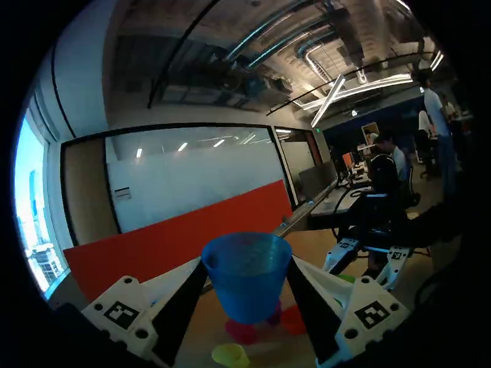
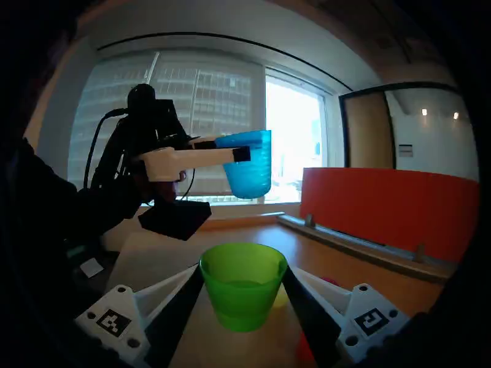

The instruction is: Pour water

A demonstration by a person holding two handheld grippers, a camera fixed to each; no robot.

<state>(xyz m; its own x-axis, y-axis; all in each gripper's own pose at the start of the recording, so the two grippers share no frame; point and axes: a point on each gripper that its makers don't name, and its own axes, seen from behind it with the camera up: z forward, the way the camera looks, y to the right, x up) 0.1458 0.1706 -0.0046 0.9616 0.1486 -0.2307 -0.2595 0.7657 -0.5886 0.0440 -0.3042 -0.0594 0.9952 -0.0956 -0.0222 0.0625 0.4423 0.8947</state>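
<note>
In the left gripper view, a blue cup (image 1: 247, 279) is held upright between the two fingers of the left hand-held gripper (image 1: 247, 270), which is closed against the cup's sides. The cup is raised above a wooden surface (image 1: 205, 334). Below it on the surface, a yellow cup (image 1: 230, 354) and two pink cups (image 1: 241, 331) can be seen. Farther off to the right, the right hand-held gripper (image 1: 373, 250) is seen, and a red panel (image 1: 184, 239) stands behind the surface.

In the right gripper view, a green cup (image 2: 243, 288) is clasped upright between the fingers of the right hand-held gripper, both fingers pressed on its sides; a liquid line can be made out partway up inside it. Beyond and above it, the blue cup is held in the air by the left hand-held gripper, well apart from the green cup, near upright, in front of a bright window (image 2: 294, 129).
</note>
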